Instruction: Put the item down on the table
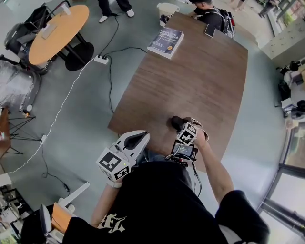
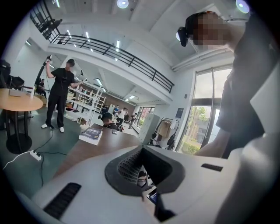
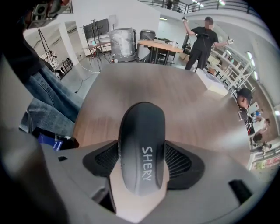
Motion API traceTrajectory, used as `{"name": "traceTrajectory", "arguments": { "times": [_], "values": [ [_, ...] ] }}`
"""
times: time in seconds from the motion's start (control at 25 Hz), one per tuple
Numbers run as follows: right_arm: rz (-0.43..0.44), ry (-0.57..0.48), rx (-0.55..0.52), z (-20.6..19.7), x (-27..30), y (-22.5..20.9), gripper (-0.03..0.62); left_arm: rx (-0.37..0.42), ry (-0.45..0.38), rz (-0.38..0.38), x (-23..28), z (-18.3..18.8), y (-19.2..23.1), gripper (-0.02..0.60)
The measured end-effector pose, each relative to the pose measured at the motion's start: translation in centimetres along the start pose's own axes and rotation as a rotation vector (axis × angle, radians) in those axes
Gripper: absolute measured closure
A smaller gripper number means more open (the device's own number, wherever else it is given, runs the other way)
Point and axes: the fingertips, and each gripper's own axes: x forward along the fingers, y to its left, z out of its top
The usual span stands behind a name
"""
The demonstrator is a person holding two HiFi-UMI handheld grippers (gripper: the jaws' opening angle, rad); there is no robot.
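A dark grey oblong case (image 3: 141, 148) marked "SHERY" sits between the jaws of my right gripper (image 3: 142, 164), which is shut on it. In the head view the right gripper (image 1: 185, 129) holds the case (image 1: 176, 122) just over the near edge of the brown wooden table (image 1: 200, 81); whether it touches the wood I cannot tell. My left gripper (image 1: 137, 139) hangs off the table's near-left edge above the floor. Its jaws (image 2: 142, 174) stand together with nothing between them.
A thick book (image 1: 166, 42) lies at the table's far left corner, and a phone (image 1: 209, 30) lies beside a seated person (image 1: 209, 13) at the far end. A round orange table (image 1: 57, 33) and a power strip (image 1: 101, 59) with cables are on the floor to the left.
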Motion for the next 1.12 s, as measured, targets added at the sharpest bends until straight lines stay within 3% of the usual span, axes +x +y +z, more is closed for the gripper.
{"name": "traceTrajectory", "arguments": {
  "times": [0.44,0.84,1.12],
  "values": [
    [-0.035,0.108,-0.015,0.5,1.9,-0.6,0.279,-0.010,0.001,0.017,-0.7,-0.1,0.9,0.577],
    [-0.126,0.170,-0.005,0.8,3.4,-1.4,0.287,-0.022,0.008,0.023,-0.8,-0.1,1.9,0.576],
    [-0.104,0.141,0.057,1.1,3.4,-1.6,0.287,-0.013,0.018,-0.001,-0.2,0.0,2.1,0.575]
  ]
}}
